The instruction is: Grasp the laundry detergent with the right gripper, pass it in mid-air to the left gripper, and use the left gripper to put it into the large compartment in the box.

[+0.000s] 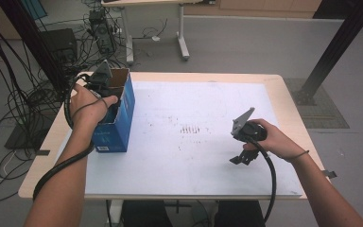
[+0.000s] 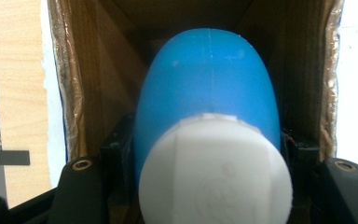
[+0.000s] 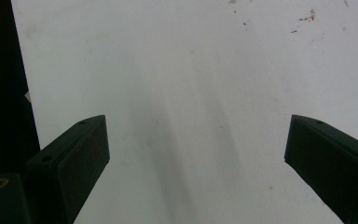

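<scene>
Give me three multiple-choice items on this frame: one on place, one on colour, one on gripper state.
1. Where is the blue bottle?
A. inside the cardboard box
B. lying on the white sheet
C. on the floor

2. What colour is the bottle's cap?
A. black
B. white
C. red

3. How does the right hand-held gripper stand?
A. shut on the bottle
B. shut on the box
C. open, holding nothing

Answers:
1 A: the left gripper view shows brown cardboard walls around the bottle.
2 B: the cap is white against the blue body.
3 C: its jaws stand wide apart over bare white sheet, while the left hand-held gripper is the one clamping the bottle.
</scene>
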A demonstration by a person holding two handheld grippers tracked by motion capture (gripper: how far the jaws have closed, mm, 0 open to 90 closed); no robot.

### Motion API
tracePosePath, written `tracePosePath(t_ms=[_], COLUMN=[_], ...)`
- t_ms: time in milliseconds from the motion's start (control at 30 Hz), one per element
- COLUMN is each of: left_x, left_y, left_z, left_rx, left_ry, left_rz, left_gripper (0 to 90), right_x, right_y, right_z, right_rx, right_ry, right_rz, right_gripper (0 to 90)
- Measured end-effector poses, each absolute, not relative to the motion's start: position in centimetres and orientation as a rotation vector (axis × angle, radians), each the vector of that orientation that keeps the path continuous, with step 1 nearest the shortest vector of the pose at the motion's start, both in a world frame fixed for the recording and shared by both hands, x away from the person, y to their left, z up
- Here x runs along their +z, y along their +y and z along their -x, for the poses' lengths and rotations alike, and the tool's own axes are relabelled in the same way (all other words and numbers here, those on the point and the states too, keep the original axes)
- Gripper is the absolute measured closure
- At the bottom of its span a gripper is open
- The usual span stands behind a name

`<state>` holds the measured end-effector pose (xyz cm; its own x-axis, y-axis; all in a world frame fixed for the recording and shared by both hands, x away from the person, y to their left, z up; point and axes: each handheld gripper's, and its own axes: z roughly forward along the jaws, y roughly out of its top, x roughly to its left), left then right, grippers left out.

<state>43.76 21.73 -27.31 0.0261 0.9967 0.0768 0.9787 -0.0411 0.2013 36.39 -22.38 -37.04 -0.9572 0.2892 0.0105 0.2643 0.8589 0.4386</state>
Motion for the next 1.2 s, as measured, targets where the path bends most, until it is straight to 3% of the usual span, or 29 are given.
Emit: tracePosePath(t_ms=[1200], left_x=[-27.28], left_y=[21.89], left_z=[-43.80], left_rx=[0.278], left_ry=[2.113], left_rz=[-2.185], left_gripper=[37.3], right_x=[-37.15], right_y=[-22.66], right_z=[-36.50], right_rx=[0.690], right_ry=[2.972], right_rz=[-0.461], right_gripper=[6.3])
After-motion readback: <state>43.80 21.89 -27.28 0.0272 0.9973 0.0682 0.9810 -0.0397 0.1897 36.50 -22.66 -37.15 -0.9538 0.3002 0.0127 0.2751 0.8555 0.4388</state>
